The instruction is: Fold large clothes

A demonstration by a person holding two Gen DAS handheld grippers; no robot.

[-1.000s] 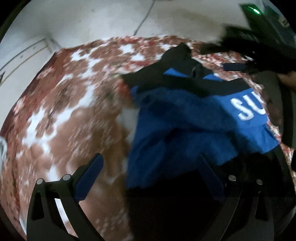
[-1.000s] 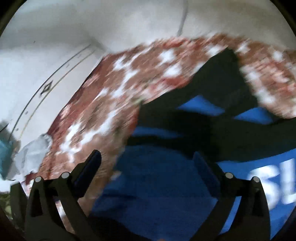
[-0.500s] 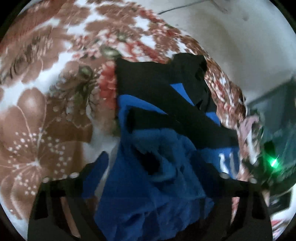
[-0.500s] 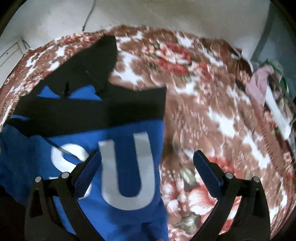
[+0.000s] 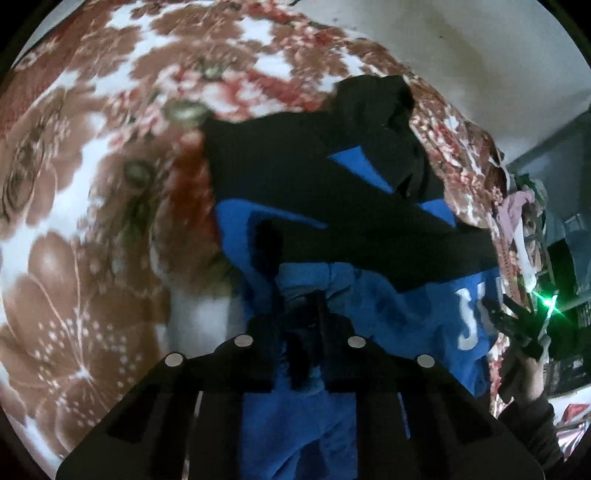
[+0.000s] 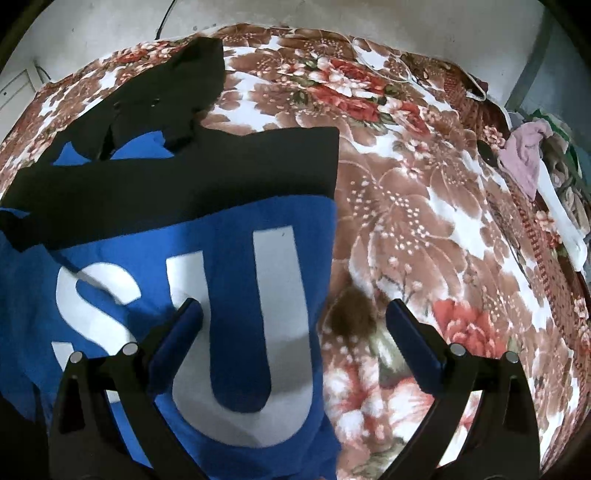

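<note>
A blue and black hoodie [image 6: 240, 236] with large white letters lies on a floral bedspread [image 6: 424, 206]. Its black hood [image 6: 177, 92] points to the far side. In the left wrist view the hoodie [image 5: 369, 229] is bunched, and my left gripper [image 5: 299, 328] is shut on a fold of its blue fabric. My right gripper [image 6: 291, 332] is open and hovers over the hoodie's right edge, one finger [image 6: 177, 336] above the white letters and the other above the bedspread. It also shows in the left wrist view [image 5: 517, 328] at the far right.
A pile of pink and white clothes [image 6: 532, 162] lies at the bed's right edge. A white wall [image 6: 295, 14] runs behind the bed. A green light [image 5: 546, 306] glows on the right gripper's body in the left wrist view.
My left gripper has closed on the bunched blue fabric; its fingers were apart half a second ago. My right gripper has swung from the hoodie's left part to its right edge and stayed open.
</note>
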